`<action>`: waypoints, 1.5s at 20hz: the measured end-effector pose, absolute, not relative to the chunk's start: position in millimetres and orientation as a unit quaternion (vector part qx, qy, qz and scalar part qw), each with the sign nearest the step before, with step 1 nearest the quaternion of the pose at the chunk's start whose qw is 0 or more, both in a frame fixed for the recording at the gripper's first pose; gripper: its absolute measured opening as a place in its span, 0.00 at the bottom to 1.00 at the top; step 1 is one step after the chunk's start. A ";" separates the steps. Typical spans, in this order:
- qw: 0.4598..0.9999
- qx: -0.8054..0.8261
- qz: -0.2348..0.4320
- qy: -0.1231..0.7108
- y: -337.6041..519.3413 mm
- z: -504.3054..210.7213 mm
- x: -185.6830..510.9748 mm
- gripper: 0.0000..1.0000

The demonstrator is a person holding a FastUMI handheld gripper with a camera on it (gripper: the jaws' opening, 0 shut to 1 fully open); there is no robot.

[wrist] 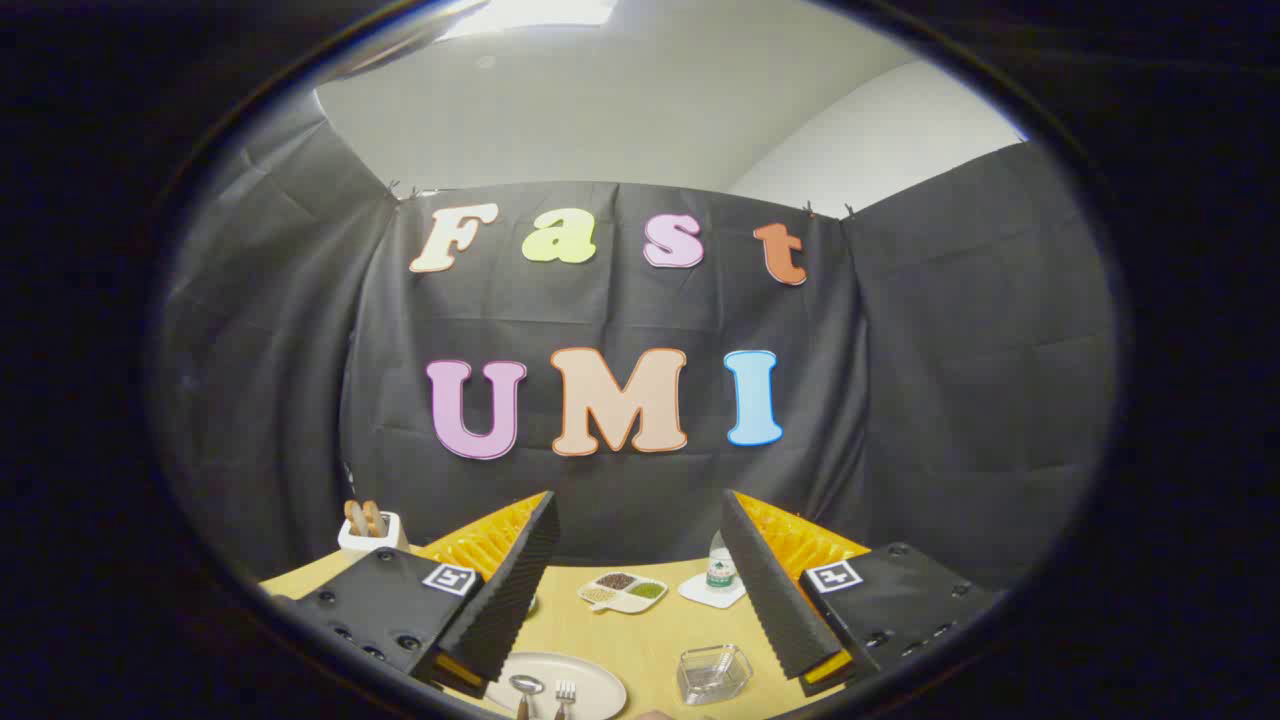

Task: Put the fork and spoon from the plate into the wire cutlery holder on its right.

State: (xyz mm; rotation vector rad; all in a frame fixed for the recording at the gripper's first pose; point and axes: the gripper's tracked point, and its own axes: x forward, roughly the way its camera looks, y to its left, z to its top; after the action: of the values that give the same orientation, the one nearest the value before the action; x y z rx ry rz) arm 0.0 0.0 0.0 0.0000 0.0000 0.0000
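Your gripper (640, 590) hangs above the wooden table (640, 640), jaws spread wide and pinching nothing, with the task apparently at its opening step: neither utensil is picked up yet. Below and between the fingers sits the pale plate (590, 685), carrying one spoon (525, 688) and one fork (565, 692) side by side, heads pointing away from you, handles running toward you. Just to the plate's right stands what looks like the cutlery holder (714, 672), a clear-looking, basket-like container; its wirework is too small to make out. It appears empty.

Your next move, as judged from here, calls for dropping down over the plate, lining the open fingers across one handle, and closing on it before carrying it right to the holder.

Beyond the fingers, count one divided snack dish (623, 592) with three fillings, one water bottle (719, 566) on a white coaster (703, 593), and one white box (371, 533) holding brown sticks by the booth wall.
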 end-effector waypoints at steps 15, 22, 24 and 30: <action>1.000 -0.010 0.012 0.001 13.9 4.4 -0.7 1.00; 0.999 -0.026 0.031 0.033 22.0 -19.4 0.4 1.00; 0.997 -0.028 0.039 0.052 24.8 -34.3 2.0 1.00; 0.989 -0.030 0.064 0.133 34.2 -88.5 -3.2 1.00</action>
State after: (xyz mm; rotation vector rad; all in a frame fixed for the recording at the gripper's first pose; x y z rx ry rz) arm -3.2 34.2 -88.5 -0.0596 0.2675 0.1285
